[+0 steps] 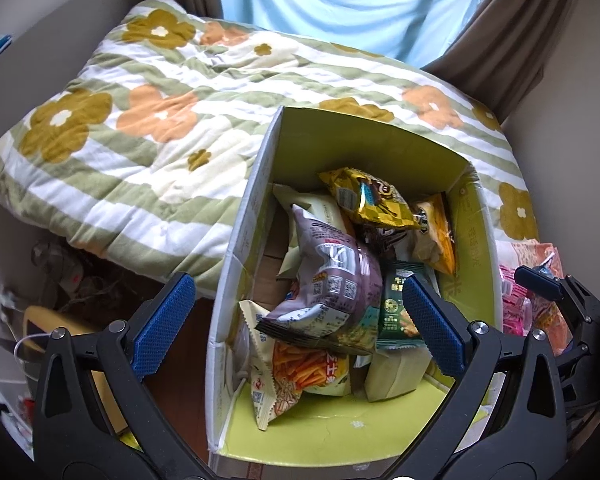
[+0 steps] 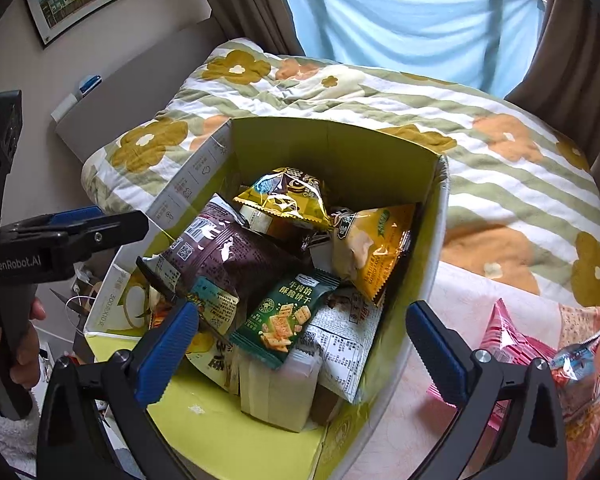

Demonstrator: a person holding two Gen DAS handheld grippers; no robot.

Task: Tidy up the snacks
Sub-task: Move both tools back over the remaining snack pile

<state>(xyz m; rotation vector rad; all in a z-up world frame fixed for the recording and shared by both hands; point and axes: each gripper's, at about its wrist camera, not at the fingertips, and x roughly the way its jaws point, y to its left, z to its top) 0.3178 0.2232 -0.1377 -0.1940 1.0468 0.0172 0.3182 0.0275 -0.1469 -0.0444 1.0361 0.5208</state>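
Note:
A cardboard box with a yellow-green inside stands against the bed and holds several snack packets. In the left wrist view a purple bag lies on top, with an orange-sticks packet nearer me. My left gripper hangs open above them and holds nothing. In the right wrist view my right gripper is open over the box. A green cracker packet lies loose below its fingers. A gold packet and a yellow packet sit at the back. Pink packets lie outside, to the right.
A flowered striped quilt covers the bed behind the box. Brown curtains and a blue sheet hang at the window. Scissors and clutter lie on the floor to the left. A person's hand holds the left gripper's handle.

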